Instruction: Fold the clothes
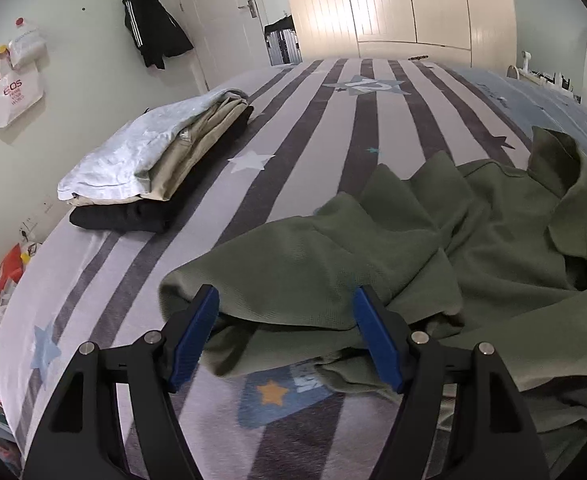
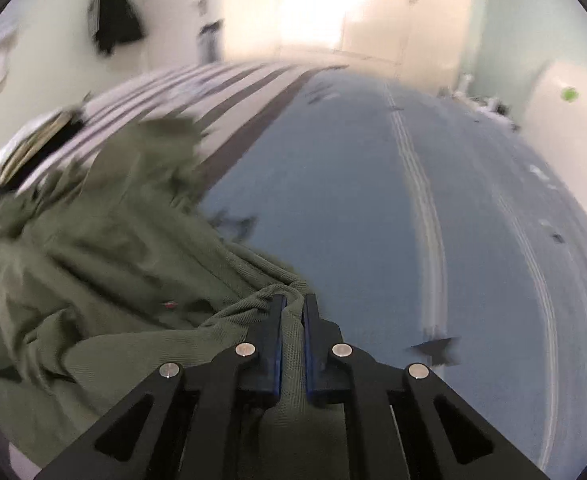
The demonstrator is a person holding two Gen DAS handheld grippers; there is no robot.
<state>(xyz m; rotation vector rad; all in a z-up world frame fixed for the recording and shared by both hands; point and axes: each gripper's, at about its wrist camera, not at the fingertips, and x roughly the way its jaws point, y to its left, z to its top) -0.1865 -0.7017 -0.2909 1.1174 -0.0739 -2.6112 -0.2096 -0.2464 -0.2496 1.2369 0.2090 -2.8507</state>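
Crumpled green shirt (image 1: 433, 240) on my striped bed (image 1: 325, 140), left tool (image 1: 285, 304) spread wide astride its hem, right tool (image 2: 292, 308) clamped on fabric, folded stack (image 1: 153, 160) near the bed's left edge.

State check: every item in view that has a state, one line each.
green shirt: crumpled, unfolded on the bed
folded stack: three garments folded, piled, lying apart from the shirt
left gripper: open, shirt edge between the fingers, not pinched
right gripper: shut on green shirt fabric
black jacket: hanging on the wall
wardrobe doors: closed
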